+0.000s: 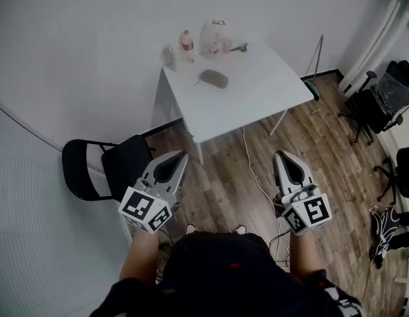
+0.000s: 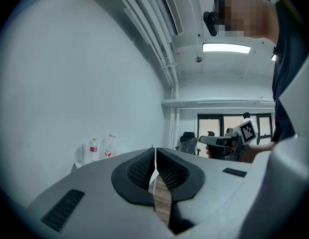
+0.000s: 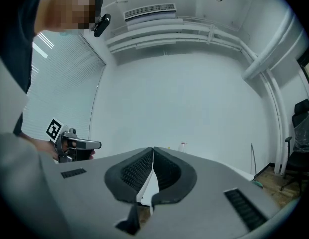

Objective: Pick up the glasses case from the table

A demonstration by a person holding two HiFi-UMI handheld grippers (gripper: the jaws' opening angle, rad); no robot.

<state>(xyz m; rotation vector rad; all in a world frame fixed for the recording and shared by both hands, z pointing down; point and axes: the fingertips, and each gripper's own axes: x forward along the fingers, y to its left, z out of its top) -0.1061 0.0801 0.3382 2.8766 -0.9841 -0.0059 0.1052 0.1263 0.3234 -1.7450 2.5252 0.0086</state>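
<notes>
A grey oval glasses case (image 1: 214,78) lies on the white table (image 1: 257,94) at the far side of the room, near the table's back left part. Both grippers are held level well short of the table, over the wooden floor. My left gripper (image 1: 182,154) is shut with nothing between its jaws, and its dark pads (image 2: 144,169) meet along one line. My right gripper (image 1: 280,155) is shut and empty too, its pads (image 3: 164,171) pressed together. Each gripper shows in the other's view: the right gripper (image 2: 204,141) and the left gripper (image 3: 97,144).
Bottles (image 1: 186,45) and a clear bag (image 1: 216,39) stand at the table's back edge. A black folding chair (image 1: 105,167) is at the left, close to my left gripper. Office chairs (image 1: 376,101) stand at the right. A cable (image 1: 254,170) runs across the floor.
</notes>
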